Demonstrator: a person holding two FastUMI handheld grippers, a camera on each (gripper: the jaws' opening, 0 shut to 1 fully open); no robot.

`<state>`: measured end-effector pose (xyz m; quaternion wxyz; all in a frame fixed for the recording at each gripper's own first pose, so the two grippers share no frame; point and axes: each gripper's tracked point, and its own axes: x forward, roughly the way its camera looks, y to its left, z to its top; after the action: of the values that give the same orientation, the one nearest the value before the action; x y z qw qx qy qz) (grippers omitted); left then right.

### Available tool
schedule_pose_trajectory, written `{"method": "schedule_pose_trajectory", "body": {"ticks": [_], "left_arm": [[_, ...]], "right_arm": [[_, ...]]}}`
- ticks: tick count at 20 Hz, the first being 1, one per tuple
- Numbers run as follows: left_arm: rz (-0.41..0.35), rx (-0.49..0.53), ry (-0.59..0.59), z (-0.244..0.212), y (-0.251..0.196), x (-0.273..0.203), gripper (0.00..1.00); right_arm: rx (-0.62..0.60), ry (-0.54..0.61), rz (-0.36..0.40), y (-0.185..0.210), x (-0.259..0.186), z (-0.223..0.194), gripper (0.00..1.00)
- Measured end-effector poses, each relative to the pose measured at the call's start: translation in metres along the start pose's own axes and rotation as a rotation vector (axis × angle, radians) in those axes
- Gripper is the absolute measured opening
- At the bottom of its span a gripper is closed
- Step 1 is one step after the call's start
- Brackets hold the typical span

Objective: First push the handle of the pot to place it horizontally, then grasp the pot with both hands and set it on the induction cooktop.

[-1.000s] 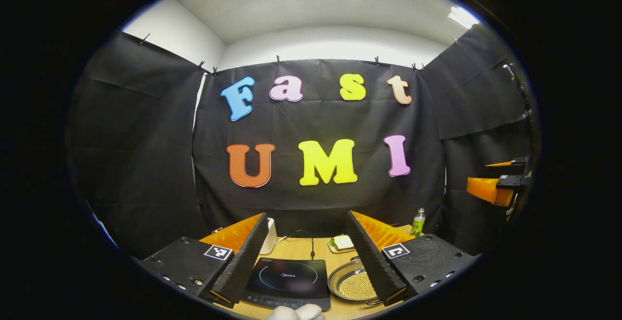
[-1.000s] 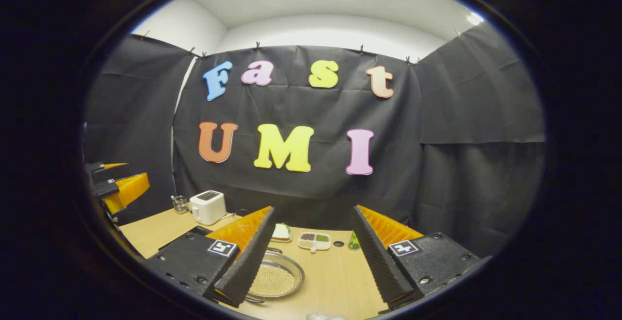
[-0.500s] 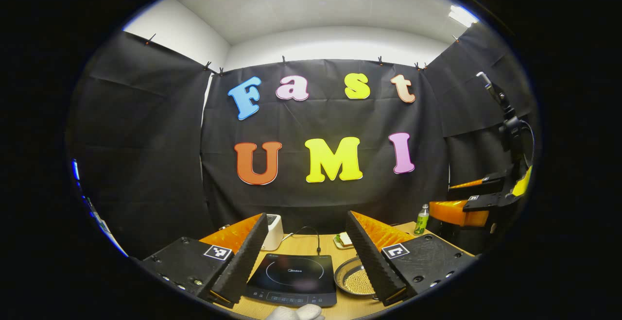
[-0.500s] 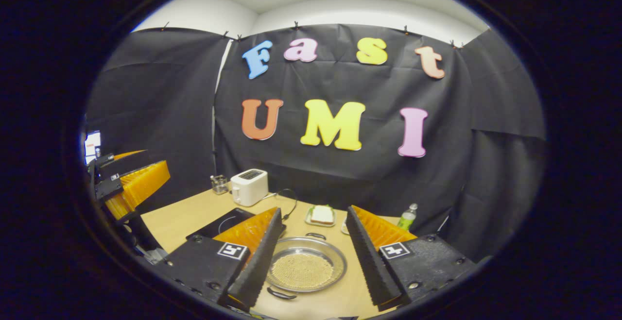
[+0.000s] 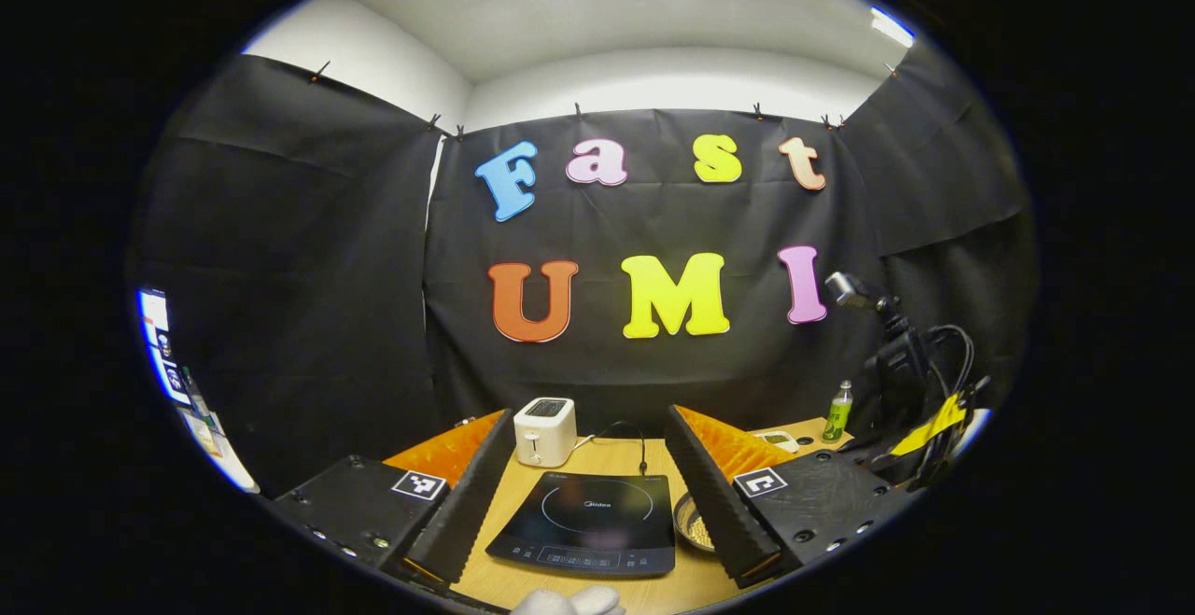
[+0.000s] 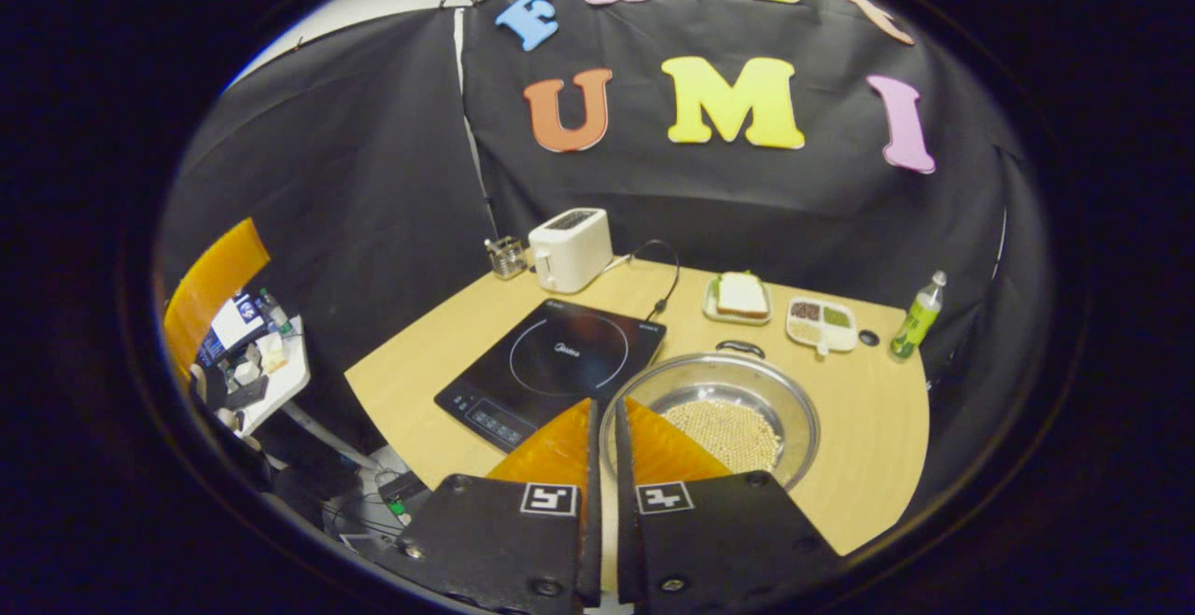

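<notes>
A steel pot (image 6: 747,414) with pale beans in it stands on the wooden table, right of the black induction cooktop (image 6: 551,363). One dark handle (image 6: 740,347) shows on its far rim. My right gripper (image 6: 605,402) is shut, its orange fingers nearly touching, tips over the pot's near-left rim; nothing shows between them. My left gripper (image 5: 590,414) is open above the table's near edge, with the cooktop (image 5: 586,522) between its fingers. A sliver of the pot (image 5: 693,522) shows behind its right finger (image 5: 714,494).
A white toaster (image 6: 569,246) and a glass jar (image 6: 506,258) stand at the back left. A sandwich plate (image 6: 742,298), a divided dish (image 6: 820,323) and a green bottle (image 6: 918,316) line the back right. A cluttered side table (image 6: 252,363) stands off the left edge.
My right gripper has shut and tipped down over the table, closing in on the pot's near rim. The left gripper has shifted so the toaster shows and the pot hides behind its right finger.
</notes>
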<state>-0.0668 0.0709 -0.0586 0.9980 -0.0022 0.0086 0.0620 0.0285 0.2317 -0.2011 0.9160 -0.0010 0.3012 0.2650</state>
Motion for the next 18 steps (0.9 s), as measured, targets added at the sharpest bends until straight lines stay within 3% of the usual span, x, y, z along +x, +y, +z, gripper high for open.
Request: {"method": "schedule_pose_trajectory", "body": {"ticks": [4, 11, 16, 18], "left_arm": [[0.018, 0.020, 0.020, -0.016, 0.009, -0.002, 0.96], [0.021, -0.002, 0.050, -0.033, 0.012, 0.007, 0.96], [0.028, -0.002, 0.061, -0.037, 0.020, 0.012, 0.96], [0.030, 0.001, 0.064, -0.039, 0.022, 0.015, 0.96]], "right_arm": [[0.034, 0.146, 0.006, -0.005, 0.035, -0.053, 0.04], [0.071, 0.354, 0.010, -0.002, 0.064, -0.142, 0.04], [0.082, 0.405, -0.006, -0.007, 0.080, -0.160, 0.00], [0.091, 0.412, -0.006, -0.006, 0.082, -0.160, 0.04]]}}
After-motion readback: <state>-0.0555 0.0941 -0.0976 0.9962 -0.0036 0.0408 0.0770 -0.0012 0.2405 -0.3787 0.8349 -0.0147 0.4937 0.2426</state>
